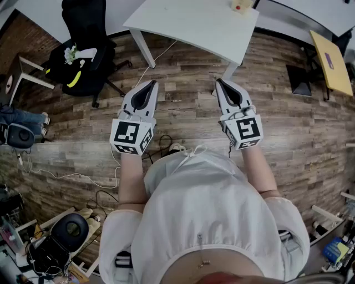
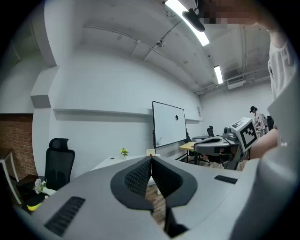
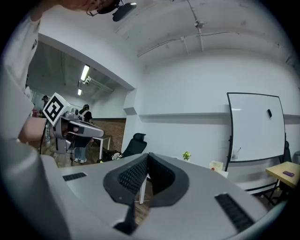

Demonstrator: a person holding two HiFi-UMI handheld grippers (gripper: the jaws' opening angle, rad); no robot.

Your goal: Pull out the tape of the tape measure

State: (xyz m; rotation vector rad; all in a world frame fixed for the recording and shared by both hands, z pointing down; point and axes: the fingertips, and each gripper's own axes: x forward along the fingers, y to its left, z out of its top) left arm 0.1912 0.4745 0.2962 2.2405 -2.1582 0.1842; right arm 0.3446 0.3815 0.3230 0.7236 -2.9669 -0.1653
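Both grippers were held out in front of the person, above the wood floor (image 1: 299, 127), just short of the white table (image 1: 194, 22).

Left gripper (image 1: 151, 83): in its own view the jaws were pressed together, ribbed pads meeting along one line, nothing between them (image 2: 151, 158). Right gripper (image 1: 219, 82): same reading in its own view, jaws closed tip to tip and empty (image 3: 148, 155). The two grippers were well apart and roughly level. Each showed in the other's view by its marker cube.

Tape measure: not identified with certainty in any view. A small pale-yellow object with a red spot (image 1: 239, 6) sat near the far edge of the table, well apart from both grippers. It also showed over the closed jaws (image 2: 150, 152) (image 3: 216, 165). Too small to tell whether it was the tape measure.

Containers and holders: a small green plant (image 2: 124, 152) (image 3: 186, 155) stood on the table, near the yellow object; its pot could not be made out. The black office chair (image 1: 83, 33), left of the table, carried a bunch of white flowers (image 1: 70, 54) and a yellow item (image 1: 74, 79) on its seat.

A whiteboard (image 2: 168, 124) (image 3: 257, 126) stood behind the table. Cables (image 1: 72, 177) lay on the floor to the person's left.
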